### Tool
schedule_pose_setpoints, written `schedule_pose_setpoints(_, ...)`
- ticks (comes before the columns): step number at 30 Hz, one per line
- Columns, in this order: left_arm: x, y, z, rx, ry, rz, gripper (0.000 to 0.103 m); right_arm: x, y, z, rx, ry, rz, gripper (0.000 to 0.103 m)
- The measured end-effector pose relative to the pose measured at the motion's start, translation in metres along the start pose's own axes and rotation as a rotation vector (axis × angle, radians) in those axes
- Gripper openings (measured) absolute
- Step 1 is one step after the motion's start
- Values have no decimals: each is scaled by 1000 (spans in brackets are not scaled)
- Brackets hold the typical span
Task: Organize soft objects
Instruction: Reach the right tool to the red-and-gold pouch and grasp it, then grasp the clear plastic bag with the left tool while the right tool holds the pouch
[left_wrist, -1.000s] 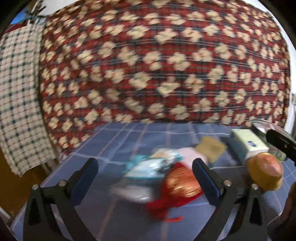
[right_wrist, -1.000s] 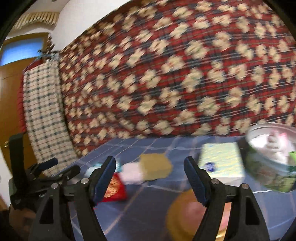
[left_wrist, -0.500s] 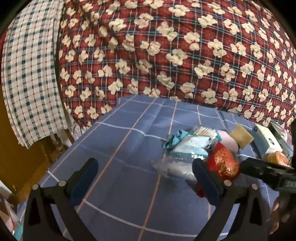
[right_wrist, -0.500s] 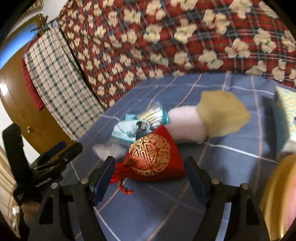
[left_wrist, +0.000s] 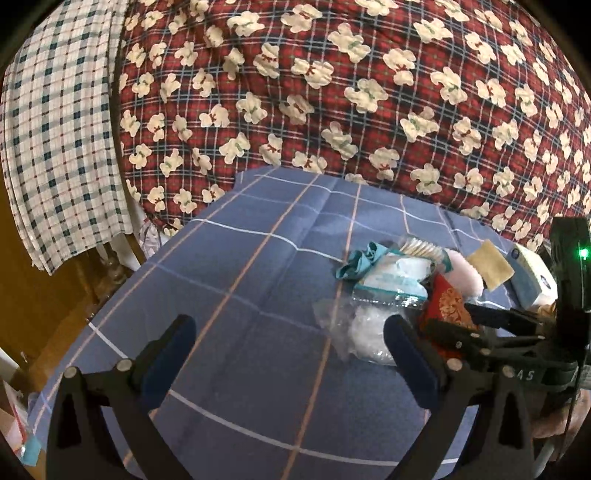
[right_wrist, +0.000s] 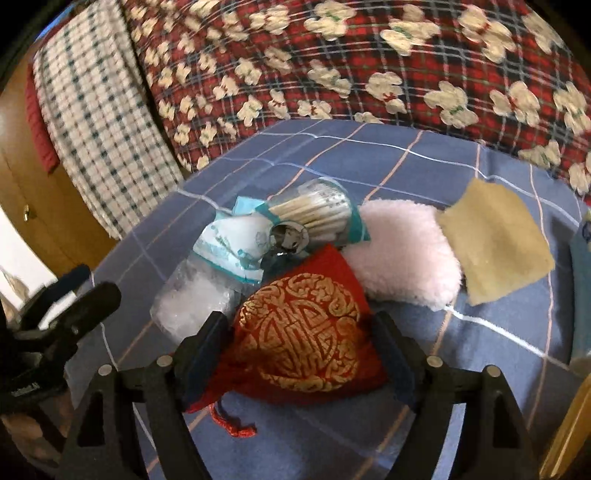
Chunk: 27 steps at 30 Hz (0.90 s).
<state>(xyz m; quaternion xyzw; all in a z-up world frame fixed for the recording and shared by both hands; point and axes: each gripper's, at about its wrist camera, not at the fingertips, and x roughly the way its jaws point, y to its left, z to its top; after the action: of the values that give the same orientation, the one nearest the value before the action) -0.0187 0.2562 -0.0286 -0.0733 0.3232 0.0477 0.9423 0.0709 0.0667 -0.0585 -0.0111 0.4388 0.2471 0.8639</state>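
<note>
A red drawstring pouch (right_wrist: 306, 336) with gold embroidery lies on the blue checked cloth (right_wrist: 369, 155). My right gripper (right_wrist: 301, 347) is open, its fingers on either side of the pouch. Behind it lie a pink fluffy pad (right_wrist: 402, 254), a beige cloth square (right_wrist: 495, 247), a clear bag of white stuff (right_wrist: 195, 299) and a teal packet of cotton swabs (right_wrist: 314, 214). My left gripper (left_wrist: 288, 358) is open and empty over bare cloth, left of the pile. The pouch (left_wrist: 445, 302) shows there too, with the right gripper (left_wrist: 491, 325) at it.
A red plaid quilt with white bears (left_wrist: 332, 92) rises behind the cloth. A checked towel (left_wrist: 55, 129) hangs at left by a wooden door (right_wrist: 22, 184). A blue tissue pack (left_wrist: 528, 273) lies at far right.
My right gripper has moved forward and down so its open fingers now flank the red pouch. My left gripper has swung left and back from the pile.
</note>
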Motion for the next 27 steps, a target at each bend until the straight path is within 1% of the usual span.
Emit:
schedule_pose_setpoints(2, 0, -5, 0, 27, 4, 9, 103, 0, 2, -1, -41, 11, 1, 81)
schedule_pose_setpoints(3, 0, -8, 0, 42, 6, 14, 103, 0, 1, -2, -49, 13, 6, 78)
schedule_pose_setpoints(4, -1, -11, 0, 57, 6, 20, 103, -2, 0, -3, -59, 16, 13, 71)
schedule_pose_setpoints(5, -1, -14, 0, 73, 7, 25, 103, -6, -2, -5, -61, 21, 28, 66)
schedule_pose_setpoints(7, 1, -18, 1, 101, 19, 27, 103, -11, -8, -8, -49, 24, 48, 49)
schedule_pose_setpoints(10, 4, -25, 3, 115, 37, 16, 103, -22, -14, -20, -51, -11, 63, 41)
schedule_pose_setpoints(12, 7, -30, 5, 110, 59, -13, 103, -34, -15, -26, -60, -43, 68, 36)
schedule_pose_setpoints(15, 15, -41, 11, 101, 95, -64, 103, -54, -18, -32, -67, -127, 56, 36)
schedule_pose_setpoints(17, 23, -53, 14, 118, 123, -85, 103, -68, -22, -35, -55, -185, 48, 36)
schedule_pose_setpoints(19, 33, -64, 15, 138, 157, -82, 103, -85, -29, -39, -37, -248, 31, 36)
schedule_pose_setpoints(21, 47, -74, 16, 149, 187, -63, 102, -98, -37, -43, -25, -300, -3, 36)
schedule_pose_setpoints(23, 56, -79, 15, 158, 200, -46, 89, -104, -43, -43, -16, -326, -21, 36)
schedule_pose_setpoints(24, 62, -82, 14, 169, 211, -32, 72, -105, -46, -43, -10, -330, -21, 36)
schedule_pose_setpoints(25, 67, -83, 13, 176, 243, -22, 70, -105, -48, -42, 0, -329, -16, 36)
schedule_pose_setpoints(26, 65, -82, 14, 158, 226, -30, 68, -104, -50, -41, 7, -326, -9, 36)
schedule_pose_setpoints(27, 65, -81, 14, 158, 231, -33, 65, -103, -51, -40, 11, -322, -3, 36)
